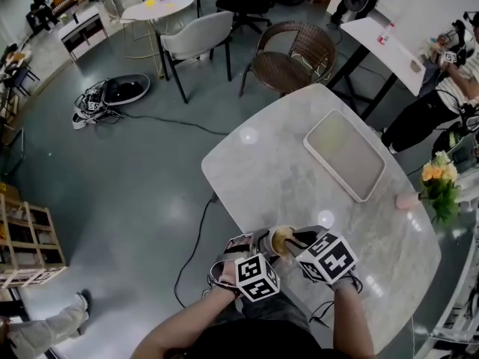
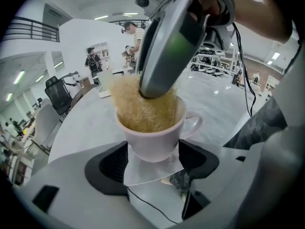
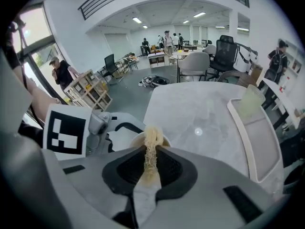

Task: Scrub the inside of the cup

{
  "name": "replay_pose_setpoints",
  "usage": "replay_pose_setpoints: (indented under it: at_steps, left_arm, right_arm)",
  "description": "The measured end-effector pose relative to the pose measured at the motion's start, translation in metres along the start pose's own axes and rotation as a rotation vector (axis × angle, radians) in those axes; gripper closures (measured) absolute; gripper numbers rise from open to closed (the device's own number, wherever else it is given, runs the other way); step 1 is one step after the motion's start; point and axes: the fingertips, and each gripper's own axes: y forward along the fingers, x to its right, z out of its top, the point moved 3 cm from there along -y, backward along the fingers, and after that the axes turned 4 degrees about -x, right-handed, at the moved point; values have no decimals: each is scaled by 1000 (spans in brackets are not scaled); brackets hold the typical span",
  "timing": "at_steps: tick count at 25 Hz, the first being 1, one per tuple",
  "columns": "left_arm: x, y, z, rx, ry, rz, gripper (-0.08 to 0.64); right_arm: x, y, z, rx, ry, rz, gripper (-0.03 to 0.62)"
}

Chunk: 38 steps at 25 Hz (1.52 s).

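Left gripper (image 2: 153, 162) grips the cup (image 2: 151, 140) between wide-set jaws; right gripper (image 3: 151, 171) pinches the scrubber (image 3: 152, 144), its free end inside the cup just ahead. Scrubbing looks under way; next, work it round the inner wall.

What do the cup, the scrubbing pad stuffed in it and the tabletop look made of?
Pale pink handled cup: likely glazed ceramic, smooth with a soft sheen. Tan fibrous scrubbing pad: coarse tangled strands, probably loofah or plant fibre; matte. White grey-veined tabletop: looks like polished marble or a marble-look slab, since it mirrors ceiling lights.
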Motion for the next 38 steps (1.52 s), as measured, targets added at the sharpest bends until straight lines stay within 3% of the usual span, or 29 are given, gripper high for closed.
replay_pose_setpoints:
  at_steps: [6,17,23,28,31,35,38]
  left_arm:
    - [11,-11,-4,0,20,6,230]
    - [37,-19,-2,10,74,-49,270]
    - [28,-21,-5,6,56,-65,279]
    - [-5,-19,-12,14,16,-72,277]
    - [-16,-14,0,44,80,-108,236]
    - [-15,-1,16,56,219,-164,184]
    - [-14,5,23,72,262,-202,172]
  right_arm:
    - [-5,11,-2,-49,-140,-38,531]
    - [-6,11,-3,-32,-292,96,531]
    - [-6,-5,0,36,-237,158,532]
    - [3,-22,1,104,-98,144,531]
    - [5,-19,1,83,-23,71,531]
    - [1,-5,3,5,-51,-2,531]
    - [0,4,3,-41,-85,-25,531]
